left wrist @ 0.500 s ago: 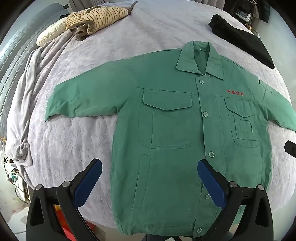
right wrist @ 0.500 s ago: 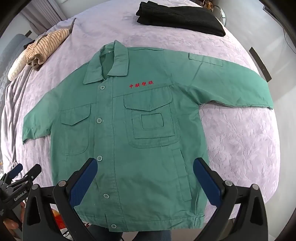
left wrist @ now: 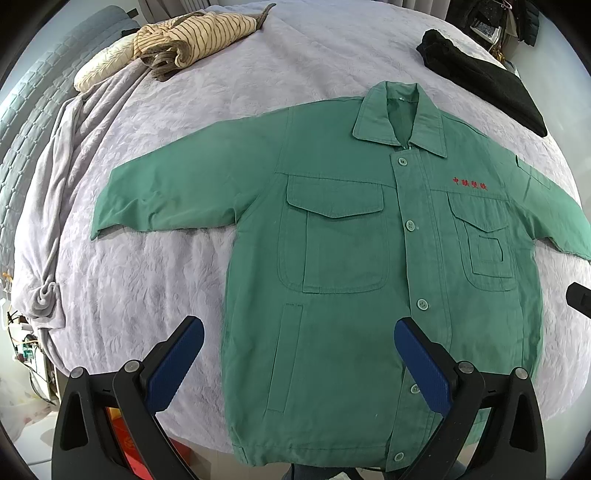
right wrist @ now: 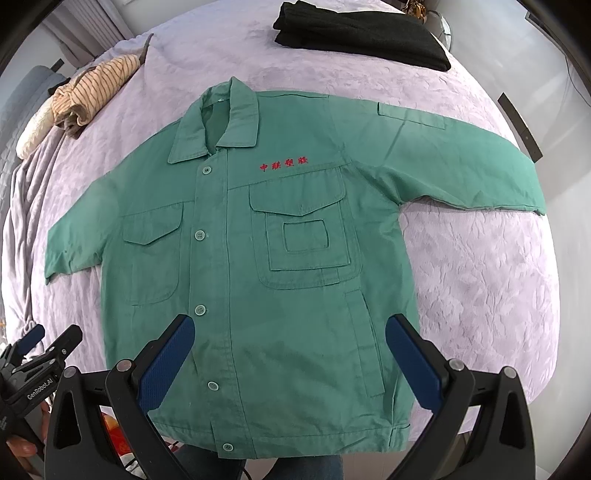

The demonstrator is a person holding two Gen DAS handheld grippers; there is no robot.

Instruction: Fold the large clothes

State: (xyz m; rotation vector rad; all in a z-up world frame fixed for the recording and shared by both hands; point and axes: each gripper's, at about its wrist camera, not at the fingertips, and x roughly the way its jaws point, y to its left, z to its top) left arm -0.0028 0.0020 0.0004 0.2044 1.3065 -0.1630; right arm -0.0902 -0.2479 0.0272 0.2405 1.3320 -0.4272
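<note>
- Overhead, the left tool (left wrist: pixel 299 354) hangs with its blue pads spread wide and nothing between them, aimed steeply down at the lower hem area of the green jacket (left wrist: pixel 351 295).
- Likewise the right tool (right wrist: pixel 290 352) – pads spread apart, empty – hovers above the jacket's lower front, near the button placket.
- In the right wrist view the left tool shows at the lower left edge, beside the bed.
- The green jacket lies flat and front-up on the bed (right wrist: pixel 480 277), buttoned, collar away from the tools, both sleeves stretched out to the sides; red embroidered characters (right wrist: pixel 283 163) sit above one chest pocket.
- Farther off, a striped beige garment (left wrist: pixel 192 37) is bunched near the far left of the bed – well apart from the jacket.
- A folded black garment (right wrist: pixel 362 33) rests at the far right corner.
</note>
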